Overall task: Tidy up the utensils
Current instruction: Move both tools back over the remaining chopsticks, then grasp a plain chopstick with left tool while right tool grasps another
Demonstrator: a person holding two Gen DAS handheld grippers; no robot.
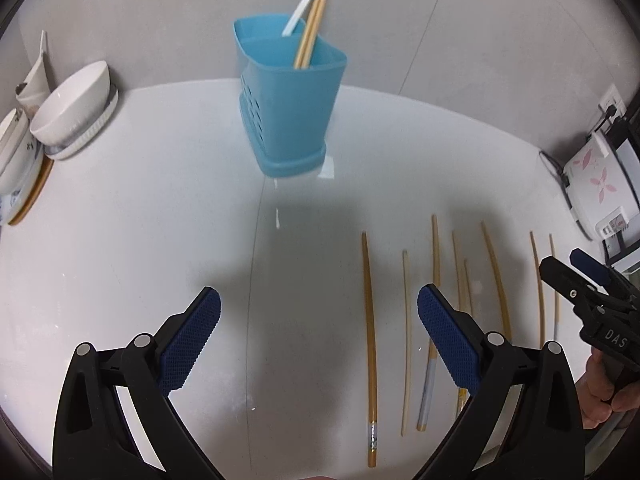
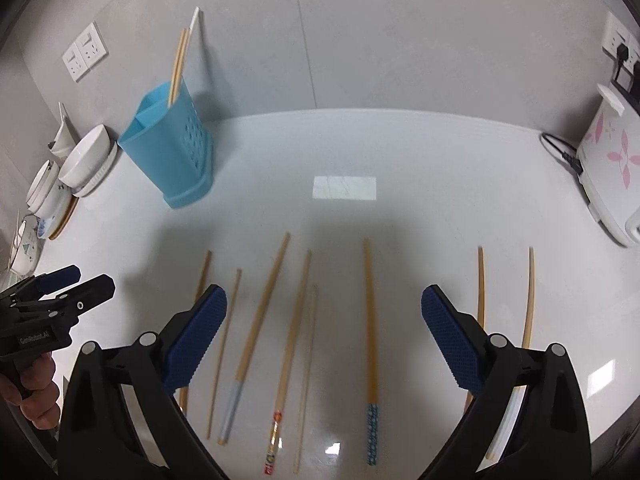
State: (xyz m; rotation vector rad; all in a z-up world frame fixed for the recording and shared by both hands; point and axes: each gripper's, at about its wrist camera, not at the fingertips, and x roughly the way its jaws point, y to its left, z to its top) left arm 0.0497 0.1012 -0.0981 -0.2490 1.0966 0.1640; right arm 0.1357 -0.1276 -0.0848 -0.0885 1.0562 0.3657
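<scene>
A blue utensil holder (image 1: pixel 290 108) stands on the white table (image 1: pixel 120 220), with two wooden chopsticks (image 1: pixel 314 20) and a white one leaning in it; it also shows in the right wrist view (image 2: pixel 168 152). Several chopsticks lie side by side on the table (image 2: pixel 264 340), among them one with a blue patterned end (image 2: pixel 371 360). My left gripper (image 1: pixel 319 344) is open and empty above the table, left of the row. My right gripper (image 2: pixel 323 344) is open and empty over the row of chopsticks.
White bowls and plates (image 1: pixel 72 108) are stacked at the far left. A white rice cooker with pink flowers (image 2: pixel 608 160) stands at the right with its cord. Wall sockets (image 2: pixel 85 56) are on the grey wall behind.
</scene>
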